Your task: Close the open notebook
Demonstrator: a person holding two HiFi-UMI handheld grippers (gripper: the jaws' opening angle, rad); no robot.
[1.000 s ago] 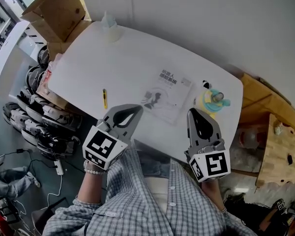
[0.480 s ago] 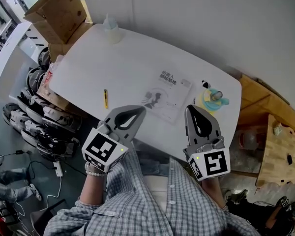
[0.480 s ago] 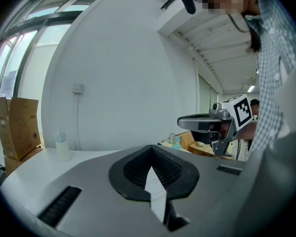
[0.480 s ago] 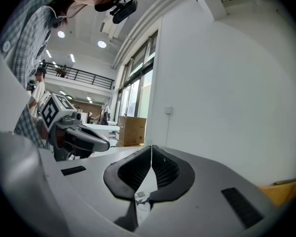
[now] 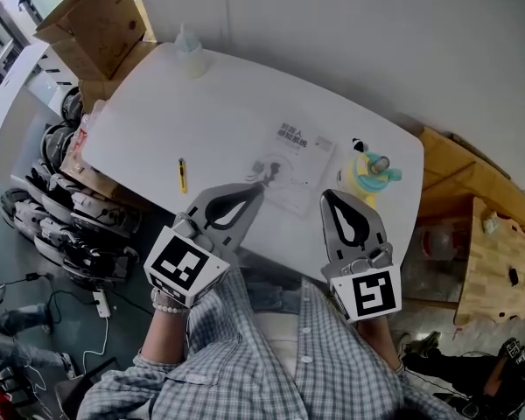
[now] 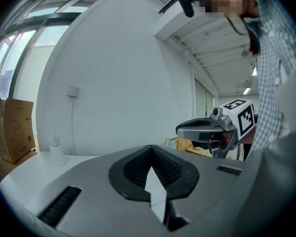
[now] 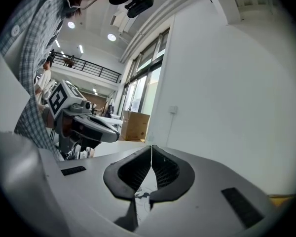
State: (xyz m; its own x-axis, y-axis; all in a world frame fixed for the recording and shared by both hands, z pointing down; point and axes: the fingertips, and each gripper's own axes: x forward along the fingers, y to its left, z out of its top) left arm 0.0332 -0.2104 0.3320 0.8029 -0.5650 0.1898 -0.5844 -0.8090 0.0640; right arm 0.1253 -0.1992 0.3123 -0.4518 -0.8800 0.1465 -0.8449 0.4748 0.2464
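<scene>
Left tongs and right tongs were each closed tight, holding nothing, above the table's near edge. The notebook lay flat toward the near right, untouched. A bottle stood at the far left corner. A cardboard box beside it stood open, contents not discernible.

The head camera is looking steeply down from above the person onto the white bench, with the left gripper and right gripper close below. Each gripper camera is riding just behind its own fingers, facing nearly level toward the wall, each catching the other gripper at its side.
</scene>
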